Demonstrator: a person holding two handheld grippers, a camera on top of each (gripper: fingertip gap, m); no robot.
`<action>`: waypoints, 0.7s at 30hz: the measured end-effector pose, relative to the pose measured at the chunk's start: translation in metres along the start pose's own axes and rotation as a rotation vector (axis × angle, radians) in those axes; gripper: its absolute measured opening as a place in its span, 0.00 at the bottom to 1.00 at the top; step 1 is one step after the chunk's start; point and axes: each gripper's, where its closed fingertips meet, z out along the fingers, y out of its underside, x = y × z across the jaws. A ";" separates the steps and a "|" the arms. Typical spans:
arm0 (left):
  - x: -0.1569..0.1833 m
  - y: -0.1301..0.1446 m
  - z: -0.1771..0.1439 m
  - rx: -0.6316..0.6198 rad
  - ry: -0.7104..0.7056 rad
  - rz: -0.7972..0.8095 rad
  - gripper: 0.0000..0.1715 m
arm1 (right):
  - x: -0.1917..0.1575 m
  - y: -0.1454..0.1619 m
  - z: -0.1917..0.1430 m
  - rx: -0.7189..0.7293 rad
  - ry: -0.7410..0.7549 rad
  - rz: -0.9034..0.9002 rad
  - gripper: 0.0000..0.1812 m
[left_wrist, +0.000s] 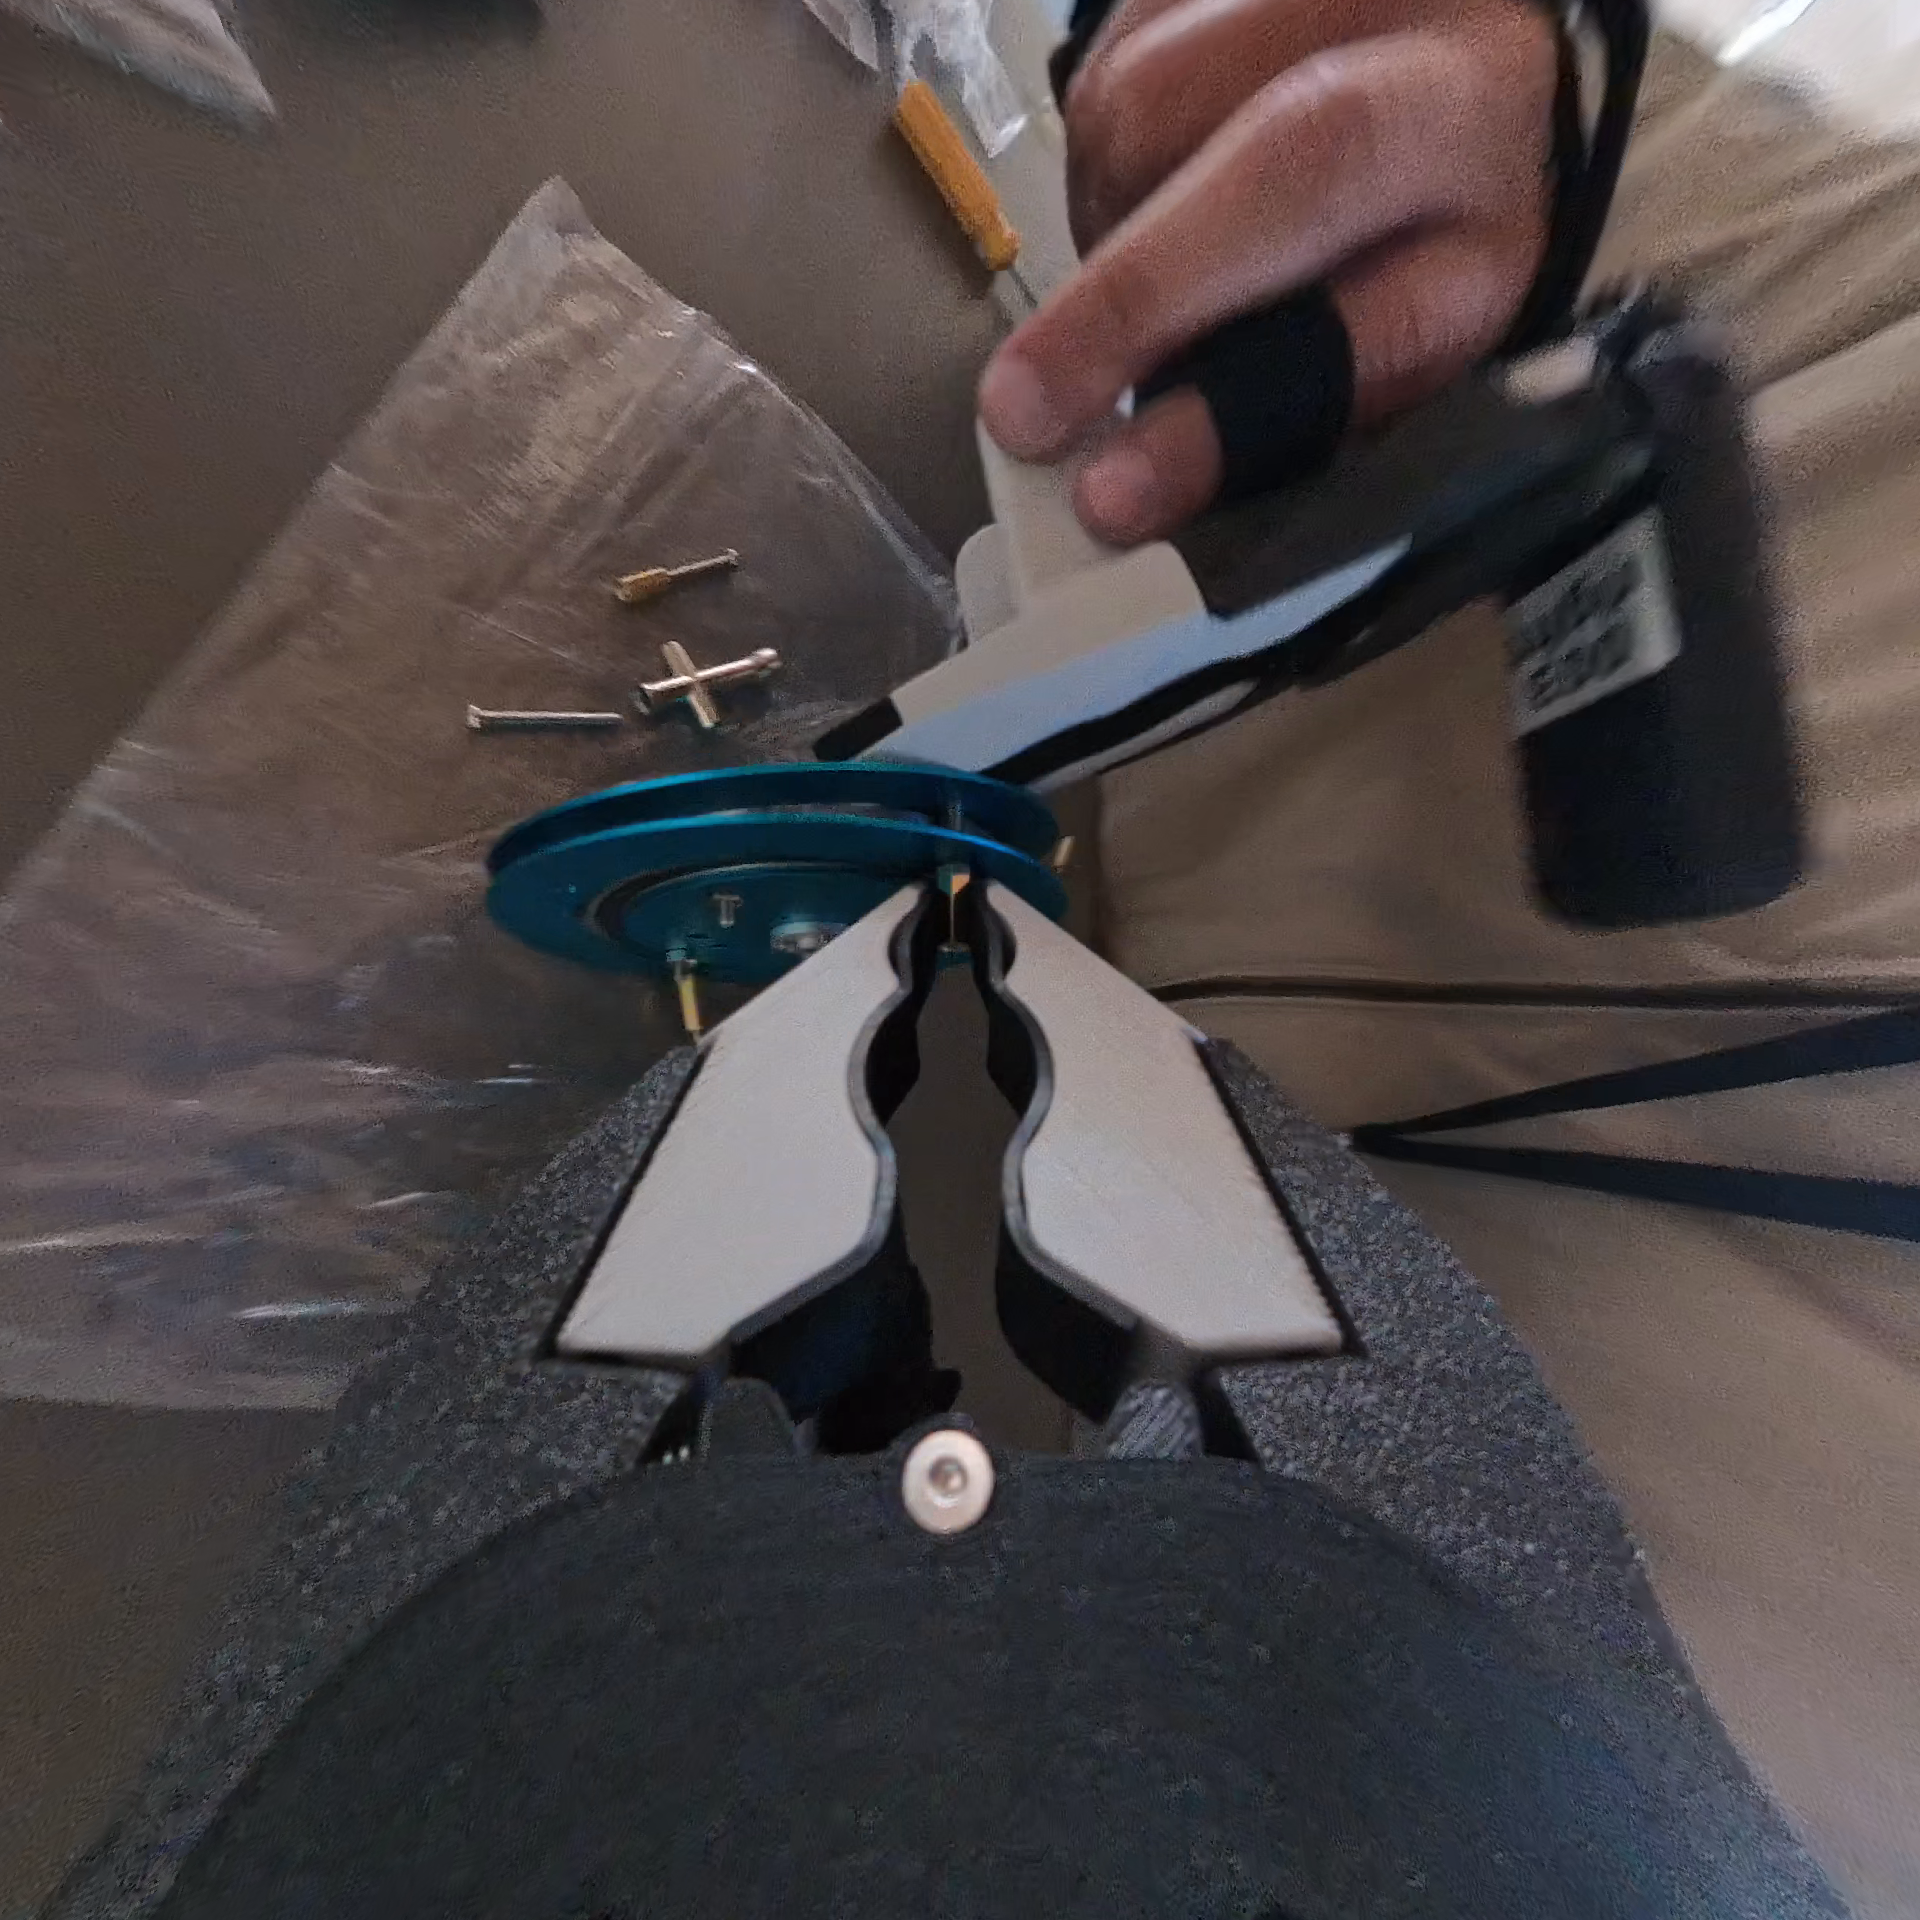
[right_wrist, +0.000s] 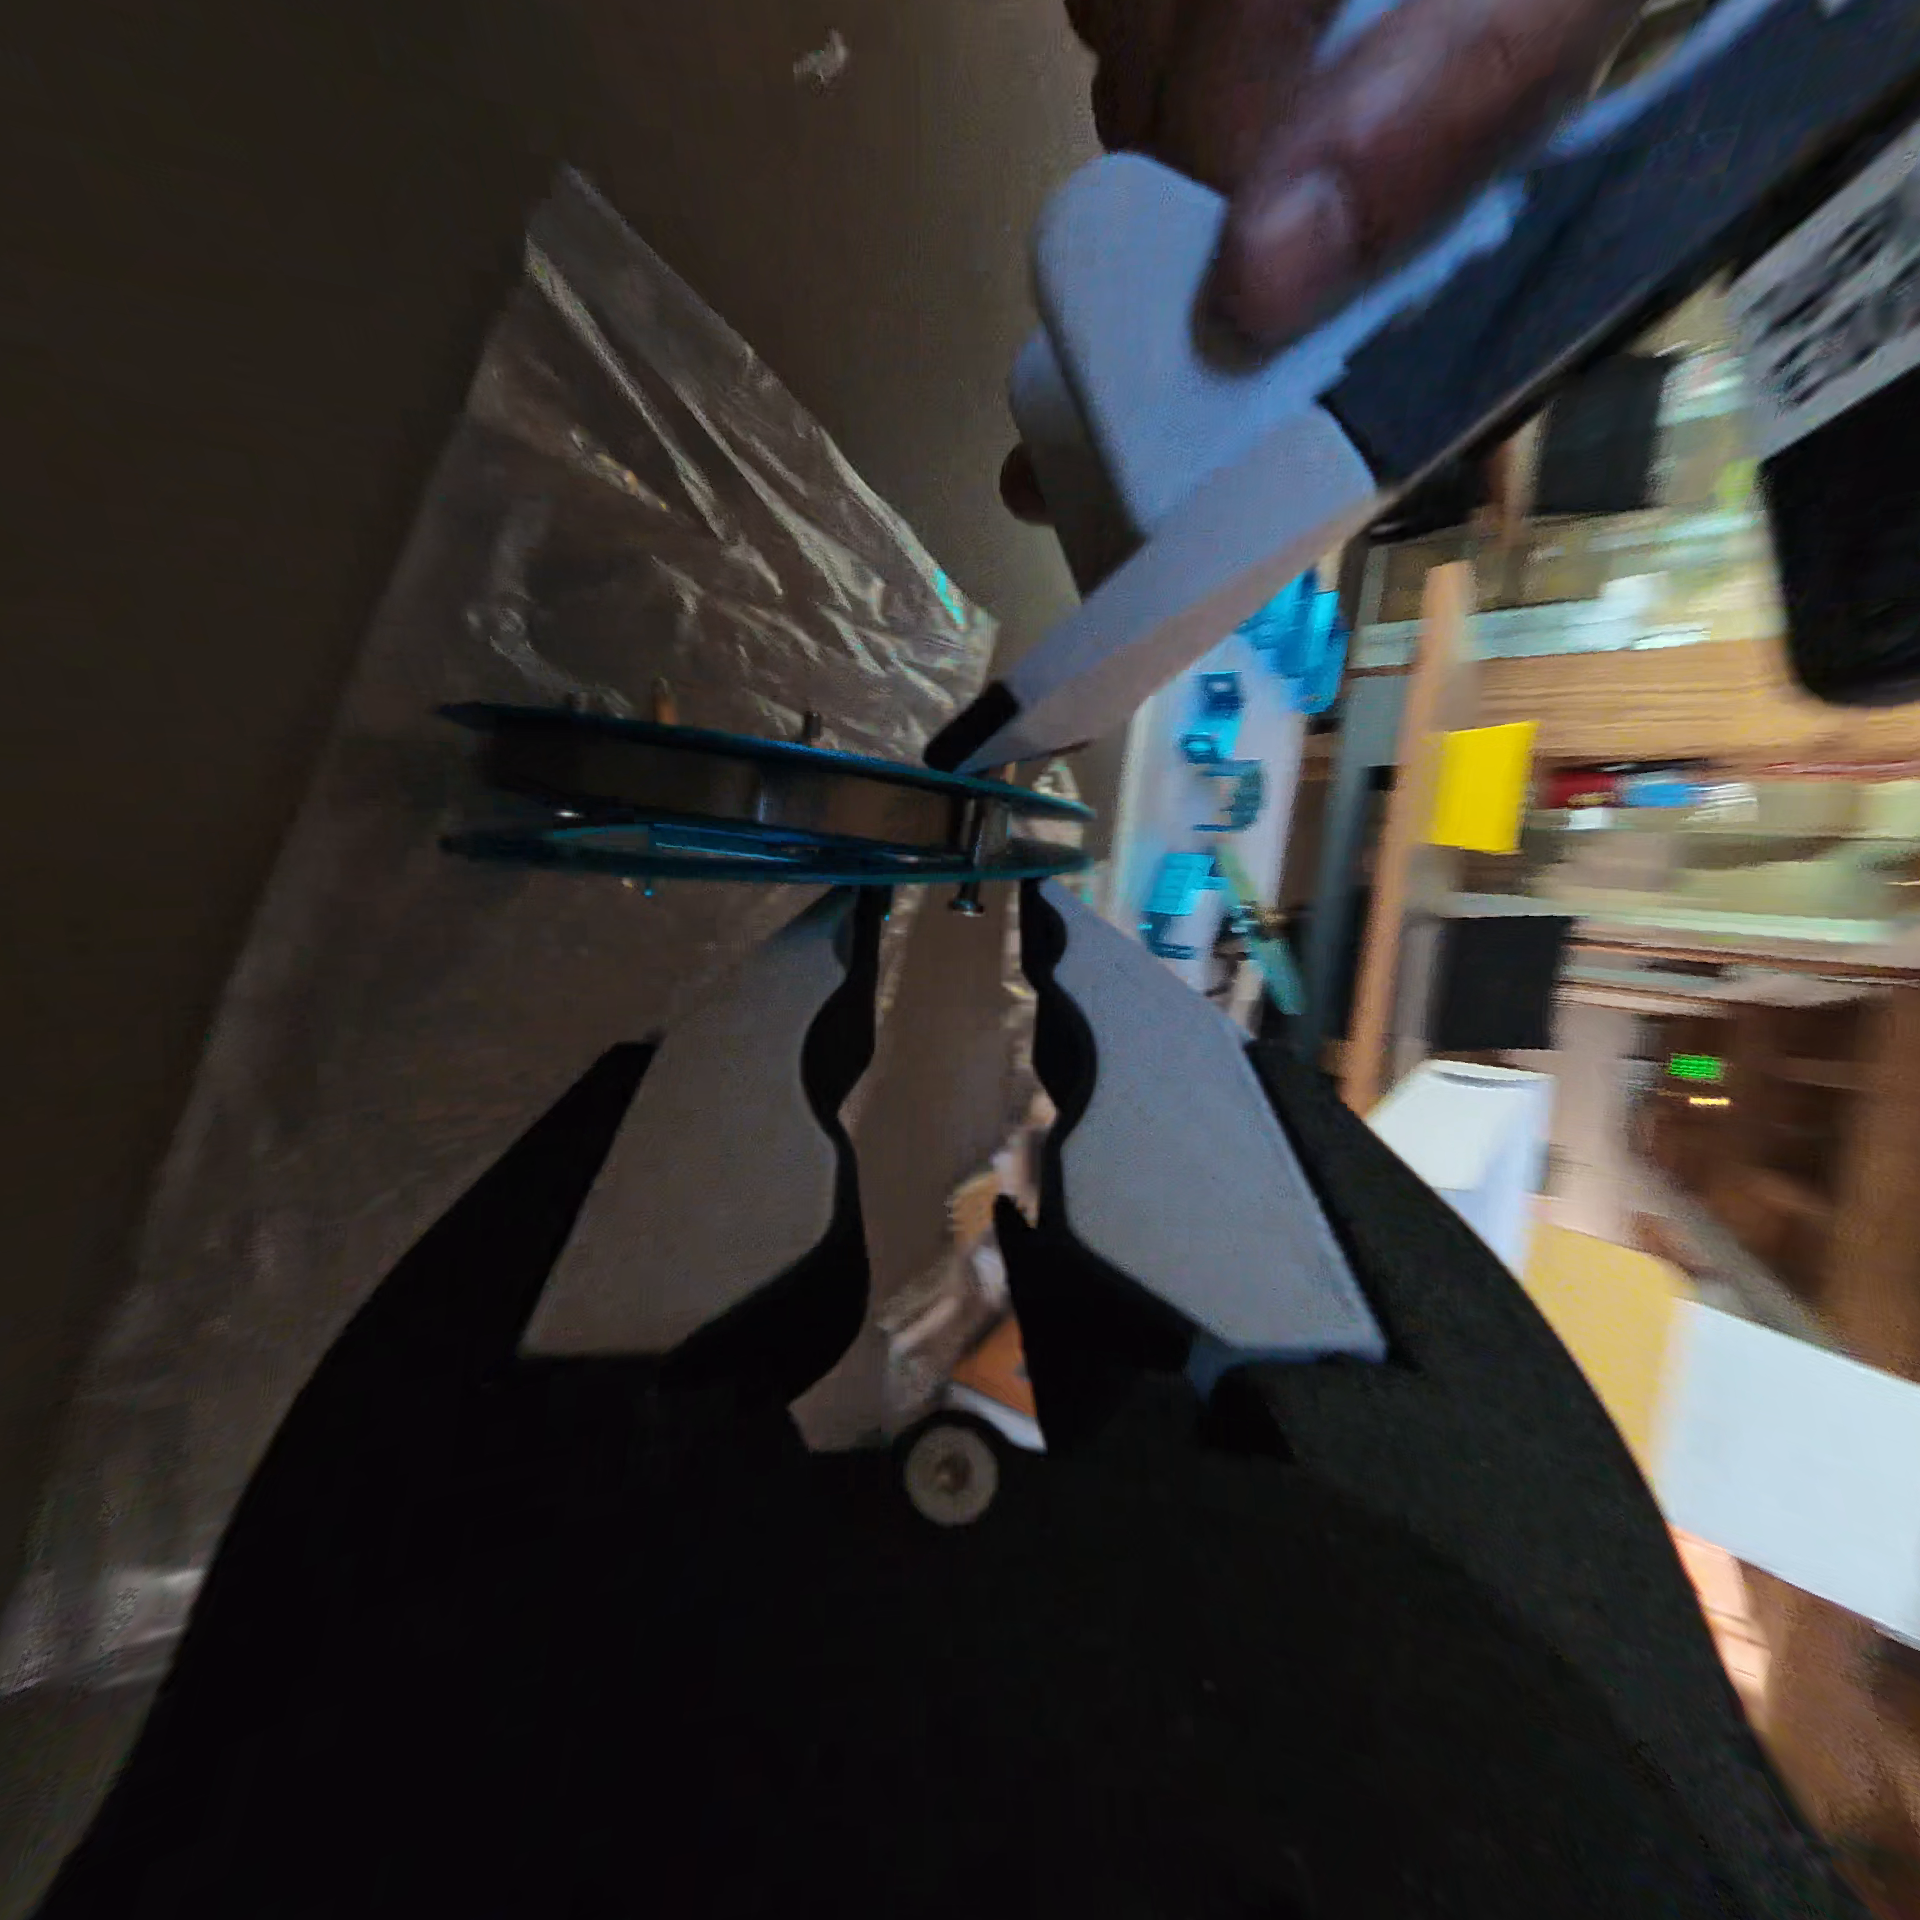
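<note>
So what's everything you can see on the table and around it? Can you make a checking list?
Surface: brown table, partly under a clear plastic bag.
Things handled: blue double-disc assembly, held off the table; brass post at its rim.
Clutter: long screw, cross-shaped metal piece and brass-tipped bolt on the bag; orange-handled screwdriver farther off.
Grippers: left gripper closed on the brass post; right gripper open, a screw end between its tips; a hand holds it.
Cables: black straps across beige fabric.
Surroundings: blurred shelves.
</note>
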 end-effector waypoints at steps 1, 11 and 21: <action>0.000 -0.002 0.001 0.010 0.039 -0.051 0.02 | 0.001 0.002 0.000 -0.021 0.050 -0.042 0.14; 0.003 -0.003 0.001 0.065 0.163 -0.113 0.02 | 0.003 -0.005 -0.012 0.016 0.175 -0.065 0.02; -0.005 -0.009 0.001 0.045 -0.308 0.460 0.03 | 0.000 0.002 -0.012 -0.019 -0.164 0.226 0.01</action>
